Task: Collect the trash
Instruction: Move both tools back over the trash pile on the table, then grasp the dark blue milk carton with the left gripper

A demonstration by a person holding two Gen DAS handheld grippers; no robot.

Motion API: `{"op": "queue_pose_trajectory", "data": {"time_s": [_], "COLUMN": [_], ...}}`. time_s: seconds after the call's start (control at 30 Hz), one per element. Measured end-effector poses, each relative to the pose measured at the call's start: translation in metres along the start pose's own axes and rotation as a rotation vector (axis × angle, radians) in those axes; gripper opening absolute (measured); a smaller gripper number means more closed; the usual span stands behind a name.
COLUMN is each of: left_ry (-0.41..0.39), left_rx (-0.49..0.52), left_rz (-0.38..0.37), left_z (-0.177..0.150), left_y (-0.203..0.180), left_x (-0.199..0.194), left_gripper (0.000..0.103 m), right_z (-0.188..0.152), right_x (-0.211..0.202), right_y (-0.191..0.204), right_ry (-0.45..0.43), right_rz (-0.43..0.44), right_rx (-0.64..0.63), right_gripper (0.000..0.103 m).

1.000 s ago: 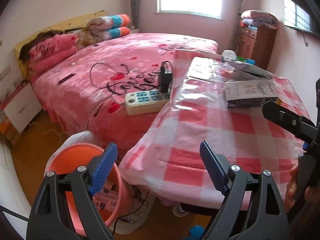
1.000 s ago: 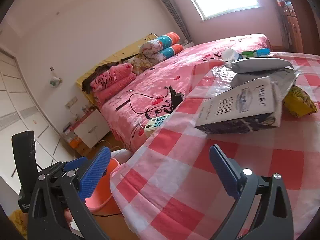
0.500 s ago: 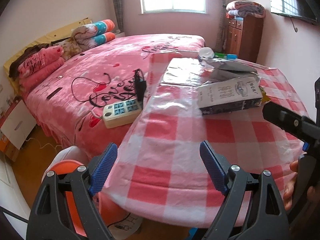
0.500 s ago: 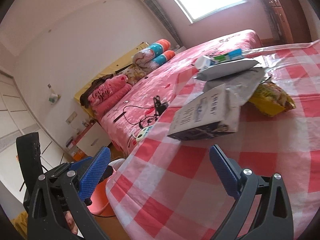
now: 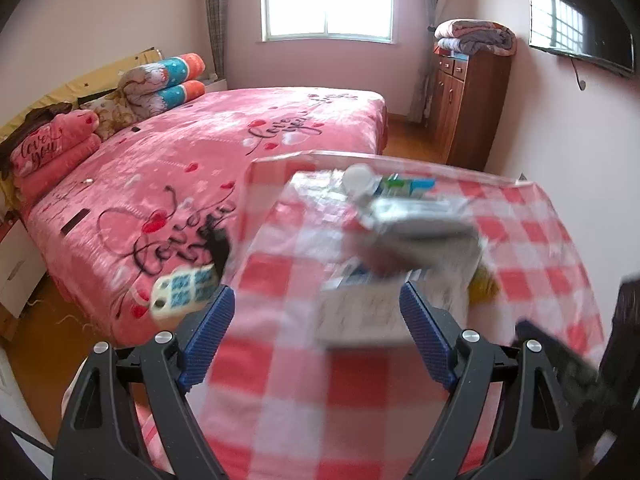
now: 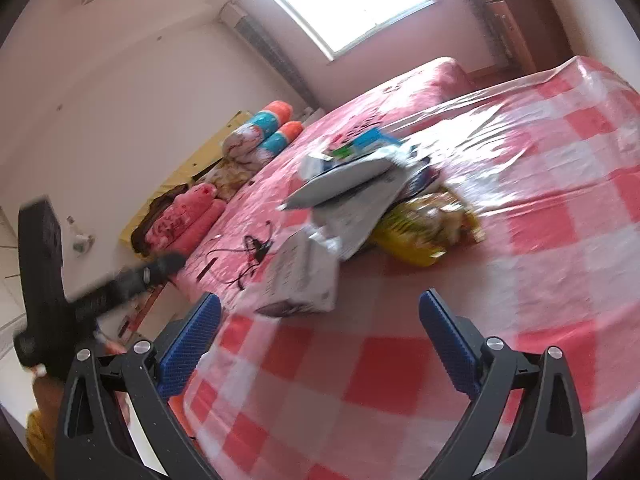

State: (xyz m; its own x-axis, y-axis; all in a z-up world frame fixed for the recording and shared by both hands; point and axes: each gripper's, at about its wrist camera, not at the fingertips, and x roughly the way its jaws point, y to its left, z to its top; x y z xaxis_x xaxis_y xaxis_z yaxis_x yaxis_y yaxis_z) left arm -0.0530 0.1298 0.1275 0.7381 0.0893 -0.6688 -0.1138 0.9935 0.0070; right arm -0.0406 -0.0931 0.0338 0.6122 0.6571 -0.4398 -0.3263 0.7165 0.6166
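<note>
Both of your grippers hang wide open and empty over the checked worktop [image 5: 360, 380], with the trash pile uncollected. In the left view the left gripper [image 5: 316, 340] sits at bottom centre, its blue fingers [image 5: 208, 332] spread either side of a blurred white box [image 5: 360, 312]; the right gripper [image 6: 320, 344] fills the bottom of its own view, fingers equally parted, the same box [image 6: 298, 280] just above and between them. Behind the box, toward frame centre, lie a grey pouch [image 6: 344, 178], a yellow wrapper [image 6: 424, 228] and a blue-green carton [image 6: 364, 142], all heaped together and touching. Nothing is gripped, so by these views the whole pile remains to be picked up.

Compared with half a second ago, both cameras have pushed in: the box looms larger and lower in each frame, the orange bucket has dropped out of the left view, and the strip [image 5: 184, 292] on the bed [image 5: 200, 152] has slid toward the left fingers.
</note>
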Motion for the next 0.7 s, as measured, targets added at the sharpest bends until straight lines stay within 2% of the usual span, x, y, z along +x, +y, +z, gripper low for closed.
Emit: {"op": "queue_pose_trajectory", "data": {"time_s": [0.13, 0.33, 0.6, 0.7], "left_ry": [0.032, 0.122, 0.267, 0.294], "left_rx": [-0.025, -0.114, -0.140, -0.150], "left_rz": [-0.024, -0.046, -0.022, -0.056], "left_z": [0.031, 0.074, 0.084, 0.080], "left_y": [-0.019, -0.032, -0.036, -0.038], "left_x": [0.033, 0.100, 0.170, 0.183], "left_gripper": [0.085, 0.085, 0.083, 0.083], "right_z": [0.011, 0.020, 0.023, 0.024], "right_x": [-0.009, -0.017, -0.015, -0.016], "right_y": [-0.018, -0.042, -0.059, -0.063], "right_ry": [-0.019, -0.029, -0.015, -0.005], "right_rz": [-0.042, -0.080, -0.108, -0.108], "right_rx": [0.023, 0.068, 0.091, 0.101], "right_gripper": [0.098, 0.098, 0.098, 0.098]}}
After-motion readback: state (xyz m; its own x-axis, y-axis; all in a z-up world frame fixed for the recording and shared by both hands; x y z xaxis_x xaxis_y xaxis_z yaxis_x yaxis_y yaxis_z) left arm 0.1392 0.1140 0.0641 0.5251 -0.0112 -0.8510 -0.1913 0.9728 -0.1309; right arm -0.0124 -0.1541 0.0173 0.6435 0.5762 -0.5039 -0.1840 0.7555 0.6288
